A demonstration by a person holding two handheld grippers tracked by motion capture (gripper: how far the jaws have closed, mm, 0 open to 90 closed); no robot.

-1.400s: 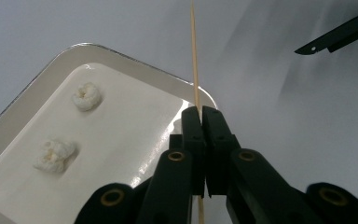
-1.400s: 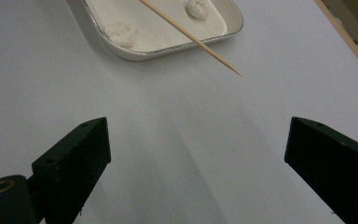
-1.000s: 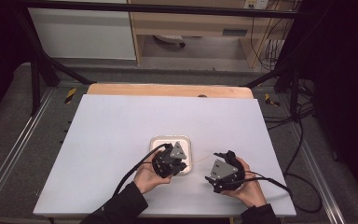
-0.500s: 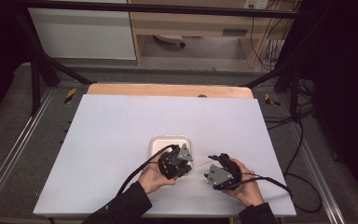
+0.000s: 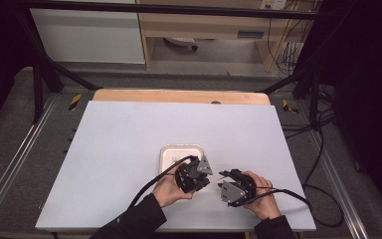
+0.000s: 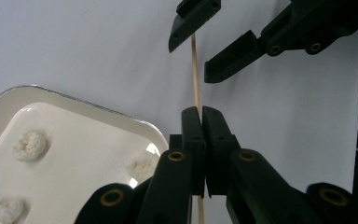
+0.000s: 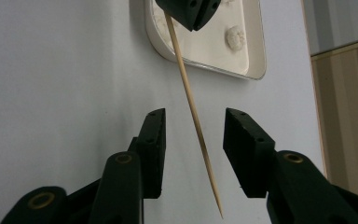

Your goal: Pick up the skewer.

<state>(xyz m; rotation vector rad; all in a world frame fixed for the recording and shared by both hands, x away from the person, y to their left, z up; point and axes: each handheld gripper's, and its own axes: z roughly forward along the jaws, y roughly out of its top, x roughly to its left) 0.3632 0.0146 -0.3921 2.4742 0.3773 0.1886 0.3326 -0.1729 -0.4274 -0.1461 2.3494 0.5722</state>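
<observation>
Right gripper view is showing the wooden skewer [image 7: 193, 109] best: a thin, pale stick hanging in the air above the bench [image 7: 60, 70], its upper part clamped in the closed jaws of the left tool [image 7: 186, 11] and its pointed end running down between the jaws of the right tool [image 7: 193, 149]. Those right jaws have just been closing, yet both pads are standing clear of the stick, so nothing is pressing on it there.

Judging by its look, the skewer is weighing almost nothing, is stiff along its length, but is likely to snap or bow if squeezed sideways near the middle, and its smooth round shaft could roll between flat pads. A hold well back from the sharp tip, square across the shaft, seems safest.

Left gripper view is showing the left tool [image 6: 200, 123] gripping the skewer, with the right tool [image 6: 196, 53] straddling it further up. Beside them a white tray [image 6: 121, 122] is lying on the bench, carrying small pale dough-like lumps [image 6: 29, 145].
</observation>
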